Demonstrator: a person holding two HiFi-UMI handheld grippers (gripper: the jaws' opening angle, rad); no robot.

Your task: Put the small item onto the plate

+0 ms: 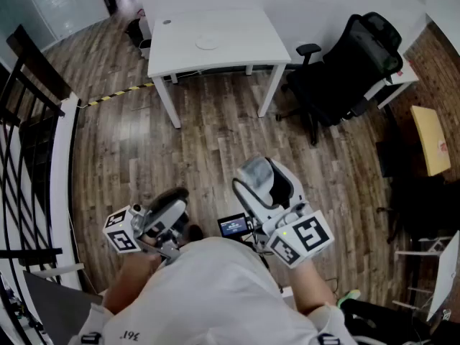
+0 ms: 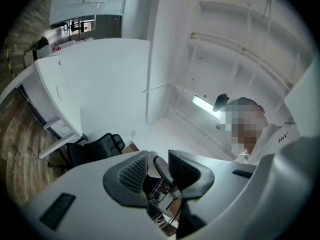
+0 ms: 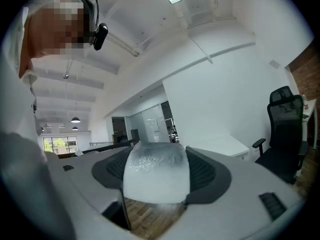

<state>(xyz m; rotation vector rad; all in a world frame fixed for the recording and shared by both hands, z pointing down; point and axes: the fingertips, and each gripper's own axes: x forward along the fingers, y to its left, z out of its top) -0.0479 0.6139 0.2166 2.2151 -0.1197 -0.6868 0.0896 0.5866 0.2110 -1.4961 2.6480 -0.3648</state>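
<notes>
In the head view I stand on the wooden floor, well short of a white table [image 1: 241, 38] with a pale round plate [image 1: 208, 42] on top. My right gripper [image 1: 260, 178] is held at waist height, shut on the small item [image 1: 256, 169], a frosted whitish rounded lump. In the right gripper view the item [image 3: 156, 181] fills the gap of the right gripper [image 3: 157, 169] and both pads touch its sides. My left gripper [image 1: 175, 198] is held low beside it. In its own view the left gripper [image 2: 157, 165] has a narrow gap with nothing gripped.
A black office chair [image 1: 352, 70] stands right of the table, with a brown cardboard box [image 1: 430, 139] further right. A black railing [image 1: 21, 157] runs along the left. Yellow-black tape [image 1: 118, 94] crosses the floor by the table's left leg.
</notes>
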